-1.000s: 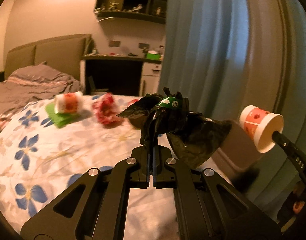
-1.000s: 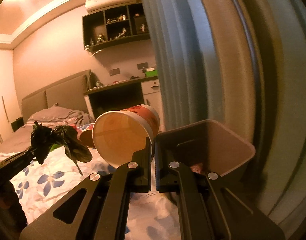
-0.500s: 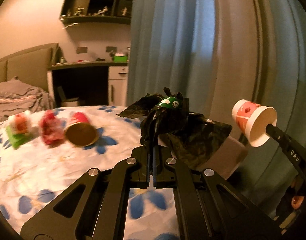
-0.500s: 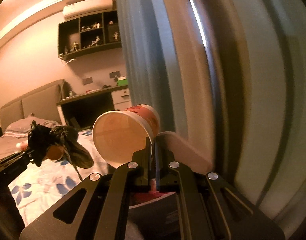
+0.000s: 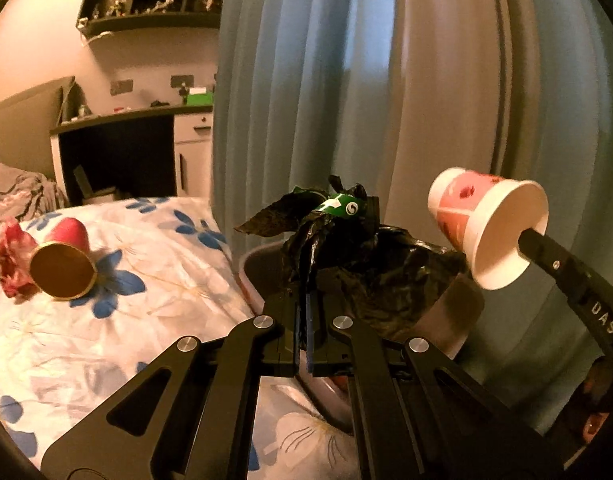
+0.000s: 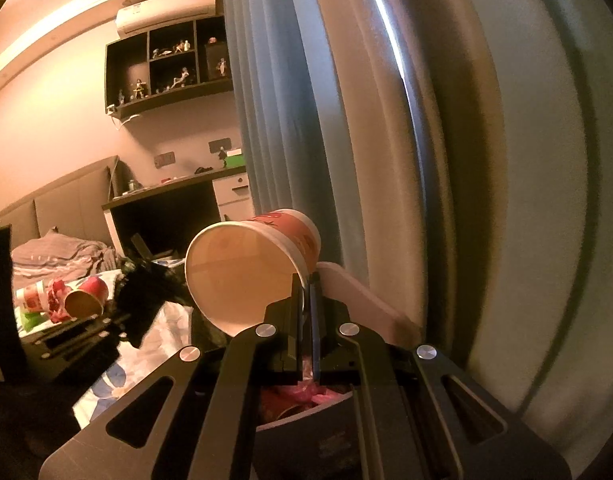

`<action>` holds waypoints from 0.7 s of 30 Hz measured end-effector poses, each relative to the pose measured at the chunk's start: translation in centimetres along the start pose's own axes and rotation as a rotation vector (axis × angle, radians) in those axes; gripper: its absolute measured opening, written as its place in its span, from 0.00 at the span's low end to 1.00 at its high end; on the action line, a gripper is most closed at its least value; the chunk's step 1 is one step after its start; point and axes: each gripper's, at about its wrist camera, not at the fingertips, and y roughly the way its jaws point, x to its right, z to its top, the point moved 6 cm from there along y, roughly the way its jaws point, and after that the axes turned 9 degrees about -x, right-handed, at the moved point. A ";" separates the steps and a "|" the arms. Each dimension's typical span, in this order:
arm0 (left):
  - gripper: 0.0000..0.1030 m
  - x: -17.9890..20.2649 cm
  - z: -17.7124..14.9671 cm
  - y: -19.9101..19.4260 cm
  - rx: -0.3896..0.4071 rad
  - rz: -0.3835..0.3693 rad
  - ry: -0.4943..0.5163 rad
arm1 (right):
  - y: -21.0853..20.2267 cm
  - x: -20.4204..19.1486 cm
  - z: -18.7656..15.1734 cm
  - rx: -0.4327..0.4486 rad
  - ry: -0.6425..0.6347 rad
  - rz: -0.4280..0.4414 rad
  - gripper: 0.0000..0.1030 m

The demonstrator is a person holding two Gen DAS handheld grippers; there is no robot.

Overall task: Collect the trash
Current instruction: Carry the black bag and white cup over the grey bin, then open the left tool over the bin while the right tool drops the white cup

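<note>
Reading "DAS", right gripper [image 6: 305, 300] jaws clamp paper cup [image 6: 250, 264]; left gripper [image 5: 305, 300] jaws clamp black wrapper [image 5: 346, 248].

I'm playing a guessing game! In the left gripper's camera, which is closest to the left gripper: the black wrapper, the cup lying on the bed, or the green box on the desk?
1. Black wrapper, pinched in the left gripper.
2. Cup lying on the bed, off left.
3. Green box, on the far desk.
</note>
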 end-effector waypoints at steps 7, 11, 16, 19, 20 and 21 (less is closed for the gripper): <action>0.01 0.5 -0.4 2.3 -0.046 -0.027 0.003 | 1.3 -0.2 -0.1 -0.021 0.002 0.004 0.04; 0.01 0.7 -0.6 3.1 -0.063 -0.040 0.007 | 1.8 -0.2 0.0 -0.028 0.003 0.003 0.04; 0.01 0.9 -0.9 4.0 -0.084 -0.067 0.005 | 2.3 -0.3 0.1 -0.034 0.003 0.004 0.04; 0.01 0.9 -1.0 4.3 -0.092 -0.075 0.001 | 2.4 -0.3 0.1 -0.034 0.000 0.003 0.04; 0.01 0.9 -1.0 4.4 -0.095 -0.081 -0.001 | 2.5 -0.3 0.1 -0.034 -0.001 0.002 0.04; 0.01 1.0 -1.0 4.5 -0.097 -0.083 -0.003 | 2.4 -0.3 0.1 -0.034 -0.001 0.001 0.04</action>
